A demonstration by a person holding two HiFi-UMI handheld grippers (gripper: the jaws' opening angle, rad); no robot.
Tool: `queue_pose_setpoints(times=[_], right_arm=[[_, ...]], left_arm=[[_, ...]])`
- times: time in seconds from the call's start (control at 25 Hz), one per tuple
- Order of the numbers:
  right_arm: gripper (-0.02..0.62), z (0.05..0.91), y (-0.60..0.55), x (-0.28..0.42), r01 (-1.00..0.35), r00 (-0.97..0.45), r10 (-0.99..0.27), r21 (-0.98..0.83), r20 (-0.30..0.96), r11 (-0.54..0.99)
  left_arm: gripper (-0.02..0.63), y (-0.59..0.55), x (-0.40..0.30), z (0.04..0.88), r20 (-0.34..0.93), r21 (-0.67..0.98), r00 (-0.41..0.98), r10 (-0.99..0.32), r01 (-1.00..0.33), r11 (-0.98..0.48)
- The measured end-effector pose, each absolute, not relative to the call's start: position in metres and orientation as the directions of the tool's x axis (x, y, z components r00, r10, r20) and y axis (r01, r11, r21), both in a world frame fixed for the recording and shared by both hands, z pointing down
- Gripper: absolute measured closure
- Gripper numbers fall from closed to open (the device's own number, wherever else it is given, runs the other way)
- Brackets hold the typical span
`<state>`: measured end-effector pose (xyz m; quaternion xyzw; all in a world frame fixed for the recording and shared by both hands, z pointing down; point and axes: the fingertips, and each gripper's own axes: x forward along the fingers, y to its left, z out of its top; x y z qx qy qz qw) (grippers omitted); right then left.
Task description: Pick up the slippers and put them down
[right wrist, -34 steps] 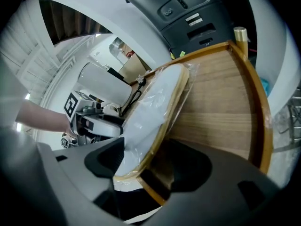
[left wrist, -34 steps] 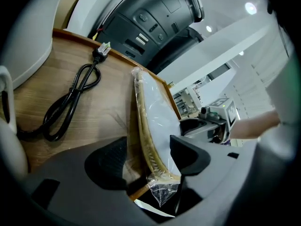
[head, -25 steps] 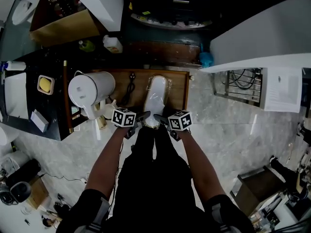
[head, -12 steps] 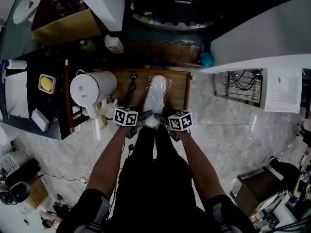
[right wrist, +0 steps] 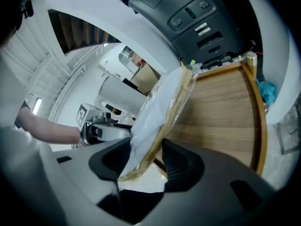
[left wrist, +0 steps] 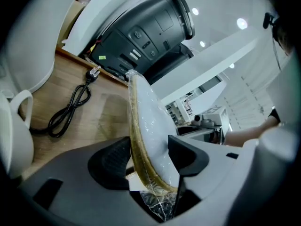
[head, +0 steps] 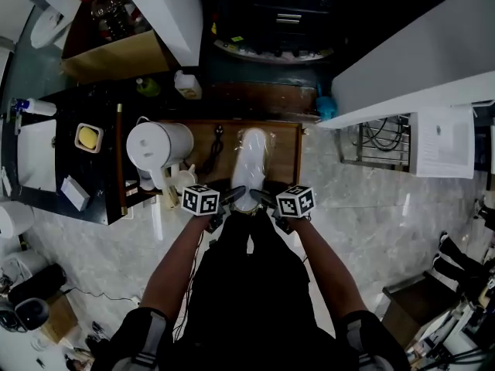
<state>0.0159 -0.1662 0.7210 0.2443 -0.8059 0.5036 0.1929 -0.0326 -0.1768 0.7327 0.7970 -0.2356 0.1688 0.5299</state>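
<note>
The slippers [head: 253, 154] are a white pair wrapped in clear plastic, lying lengthwise over a wooden table [head: 283, 147]. Both grippers hold the near end, which is raised off the wood. My left gripper [head: 233, 196] has the pack [left wrist: 146, 119] edge-on between its pads [left wrist: 188, 154], which press on it. My right gripper [head: 260, 198] grips the same end from the other side, and its jaws are closing on the pack [right wrist: 160, 105]. In the right gripper view the tan sole edge rests against one pad [right wrist: 181, 164].
A white jug [head: 158, 145] stands on the table's left end, with a coiled black cable [head: 215, 147] beside the slippers. A white mug [left wrist: 16, 126] is at the left gripper's left. A black machine [left wrist: 150, 27] sits behind the table. White counters flank the spot.
Both grippers have risen a little, taking the near end of the slippers up off the table. The jaws have narrowed onto the pack.
</note>
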Motion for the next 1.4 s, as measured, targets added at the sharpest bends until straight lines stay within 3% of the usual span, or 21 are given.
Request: queue_pose_setpoints(times=[0.16, 0.48, 0.84, 1.4], right_arm=[[0.382, 0.702, -0.15, 0.011, -0.572, -0.815, -0.183, -0.709, 0.551, 0.413], [0.382, 0.672, -0.116, 0.006, -0.591, -0.806, -0.263, -0.691, 0.531, 0.416], [0.383, 0.632, -0.102, 0.003, -0.587, -0.809, -0.35, -0.67, 0.472, 0.455], [0.39, 0.547, -0.102, -0.007, -0.568, -0.813, -0.484, -0.623, 0.324, 0.538]], left_arm=[[0.35, -0.159, -0.037, 0.712, 0.5, 0.767, 0.842, -0.202, -0.539, -0.349], [0.35, -0.125, -0.043, 0.683, 0.473, 0.761, 0.857, -0.203, -0.514, -0.397], [0.35, -0.12, -0.047, 0.624, 0.352, 0.752, 0.896, -0.27, -0.442, -0.488], [0.35, -0.116, -0.059, 0.552, 0.266, 0.682, 0.899, -0.348, -0.431, -0.59]])
